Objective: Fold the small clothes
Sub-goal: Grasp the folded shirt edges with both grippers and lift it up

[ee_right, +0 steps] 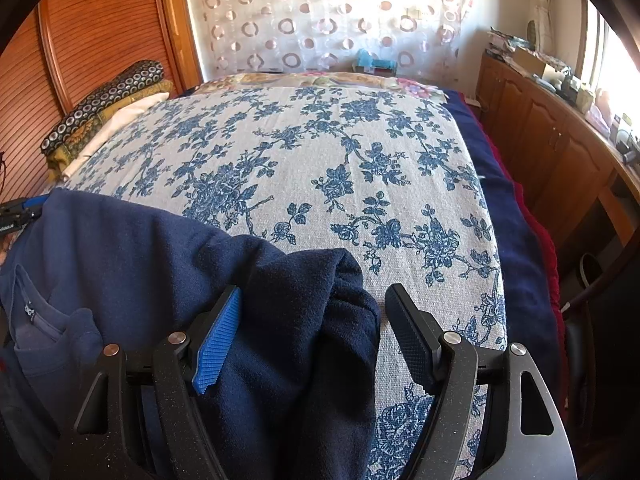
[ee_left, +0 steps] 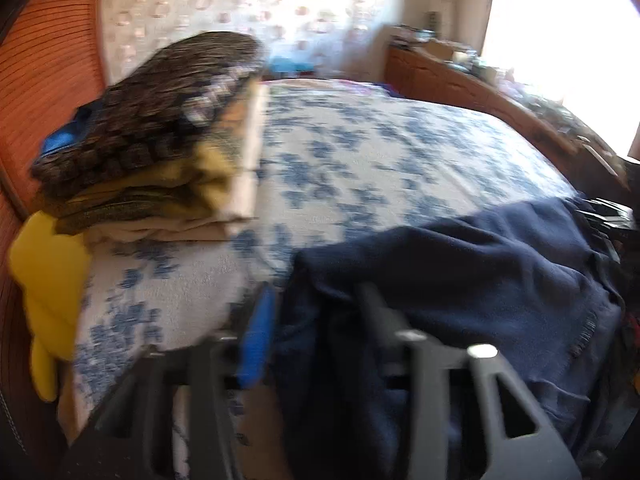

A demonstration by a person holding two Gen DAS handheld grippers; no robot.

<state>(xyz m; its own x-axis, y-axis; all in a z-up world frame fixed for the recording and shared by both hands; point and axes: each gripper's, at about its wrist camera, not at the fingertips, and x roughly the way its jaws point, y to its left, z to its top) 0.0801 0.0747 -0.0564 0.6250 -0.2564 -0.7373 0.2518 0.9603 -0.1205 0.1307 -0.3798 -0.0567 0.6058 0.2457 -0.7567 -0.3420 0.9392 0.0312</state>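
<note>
A navy blue garment [ee_right: 132, 256] with a zip lies bunched at the near edge of the bed [ee_right: 320, 152], which has a blue floral cover. In the right wrist view my right gripper [ee_right: 312, 300] is open, and a fold of the garment lies between its fingers, against the blue pad [ee_right: 216, 340]. In the blurred left wrist view my left gripper [ee_left: 316, 300] has its fingers close together with the navy garment [ee_left: 460, 280] bunched between them. The left gripper also shows at the left edge of the right wrist view [ee_right: 20, 208].
A stack of folded clothes [ee_left: 152, 152] sits at the bed's left side by a wooden slatted wardrobe [ee_right: 88, 28]. A yellow cloth [ee_left: 48, 288] hangs at the left edge. A wooden cabinet [ee_right: 552, 148] with clutter runs along the right, under a bright window.
</note>
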